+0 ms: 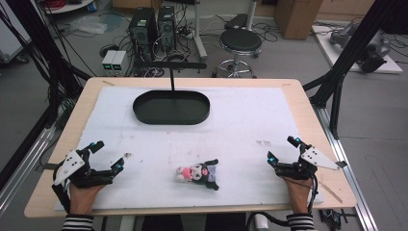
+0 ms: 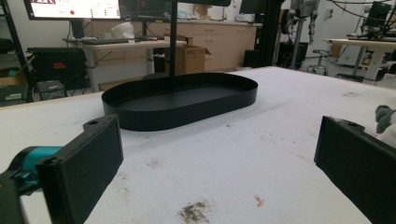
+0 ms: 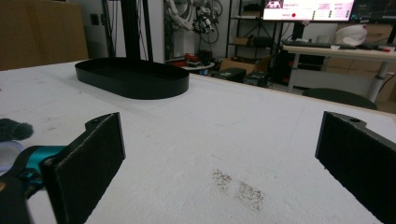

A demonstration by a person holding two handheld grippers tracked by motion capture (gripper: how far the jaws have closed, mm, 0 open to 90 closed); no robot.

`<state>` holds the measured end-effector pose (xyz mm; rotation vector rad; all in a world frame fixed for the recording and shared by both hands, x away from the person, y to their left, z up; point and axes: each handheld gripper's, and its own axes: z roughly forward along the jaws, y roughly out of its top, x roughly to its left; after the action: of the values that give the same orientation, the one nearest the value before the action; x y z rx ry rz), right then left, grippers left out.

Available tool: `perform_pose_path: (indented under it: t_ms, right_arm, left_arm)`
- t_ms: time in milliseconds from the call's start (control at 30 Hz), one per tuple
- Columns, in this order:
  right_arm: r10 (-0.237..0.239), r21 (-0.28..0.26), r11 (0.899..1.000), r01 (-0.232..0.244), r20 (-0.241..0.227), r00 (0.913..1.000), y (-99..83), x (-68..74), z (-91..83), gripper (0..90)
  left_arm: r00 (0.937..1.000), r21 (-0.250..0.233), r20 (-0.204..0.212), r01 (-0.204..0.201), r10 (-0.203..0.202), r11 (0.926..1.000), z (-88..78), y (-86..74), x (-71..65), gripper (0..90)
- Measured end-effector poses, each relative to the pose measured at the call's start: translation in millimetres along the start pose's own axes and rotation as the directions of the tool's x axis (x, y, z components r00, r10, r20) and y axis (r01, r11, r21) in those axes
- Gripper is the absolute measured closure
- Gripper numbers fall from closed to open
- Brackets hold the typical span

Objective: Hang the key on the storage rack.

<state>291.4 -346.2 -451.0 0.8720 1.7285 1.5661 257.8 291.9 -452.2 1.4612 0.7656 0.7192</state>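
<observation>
White padding covers your tabletop point(image 1: 240, 120). From the high view, your left hand-held gripper point(image 1: 107, 156) rests at the near left edge and your right hand-held gripper point(image 1: 282, 149) at the near right, both released with nothing between the jaws. The plush toy point(image 1: 199, 173) lies on its side between them, well apart from each, nearer to you than the black oval tray point(image 1: 171, 107). In the left gripper view, the jaws stand wide over bare padding, the tray point(image 2: 180, 100) ahead and the toy point(image 2: 385, 122) at the right edge. In the right gripper view, the jaws gape likewise, the tray point(image 3: 132, 77) far left.
</observation>
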Motion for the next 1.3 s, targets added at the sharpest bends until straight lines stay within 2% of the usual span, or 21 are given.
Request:
perform_pose_path:
  t_ms: [67, 267, 733, 833, 933, 1067, 1133, 1267, 1300]
  right_arm:
    - [0.022, -0.001, 1.0, -0.022, -0.002, 0.9998, -0.3, -0.7, -0.7, 0.4]
    - [0.02, -0.001, 1.0, -0.02, -0.005, 0.9998, -0.2, -0.5, -0.5, 0.4]
    - [0.021, 0.001, 1.0, -0.021, 0.0, 0.9998, -0.1, -0.9, -0.3, 0.4]
    - [0.02, 0.0, 1.0, -0.02, 0.0, 0.9998, -0.1, -1.5, 0.1, 0.5]
    - [0.022, 0.007, 1.0, -0.022, -0.002, 0.9998, 0.0, -0.6, -0.2, 0.4]
    - [0.023, 0.006, 1.0, -0.023, -0.002, 0.9997, -0.1, -0.7, -0.2, 0.4]
    - [0.014, -0.002, 1.0, -0.014, -0.001, 0.9999, 0.0, -1.5, 0.2, 0.5]
    - [0.019, 0.0, 1.0, -0.019, 0.0, 0.9998, -0.1, -1.4, 0.0, 0.4]
    - [0.02, 0.0, 1.0, -0.02, 0.0, 0.9998, -0.1, -1.4, 0.0, 0.4]
  left_arm:
    - [1.0, 0.0, 0.0, -0.006, 0.006, 1.0, 0.1, 0.0, -0.5, 1.7]
    - [0.9998, 0.002, -0.003, -0.019, 0.019, 0.9998, 0.2, 0.1, -1.8, 1.7]
    - [1.0, 0.002, 0.002, 0.008, -0.008, 1.0, 0.3, 0.4, 0.6, 1.7]
    - [1.0, -0.004, 0.002, -0.002, 0.002, 1.0, 0.4, 2.7, 2.0, 1.7]
    - [0.9995, -0.008, 0.03, -0.011, 0.011, 0.9999, 1.6, 9.8, 2.2, 1.7]
    - [0.9956, 0.009, 0.091, -0.025, 0.024, 0.9997, 6.7, 23.8, 0.7, 1.7]
    - [0.9894, 0.026, 0.143, -0.028, 0.024, 0.9993, 12.4, 34.0, -0.1, 1.7]
    - [0.977, 0.064, 0.212, -0.039, 0.025, 0.9972, 22.9, 51.3, -1.2, 1.7]
    - [0.9713, 0.075, 0.237, -0.042, 0.023, 0.9963, 26.6, 57.1, -1.6, 1.7]
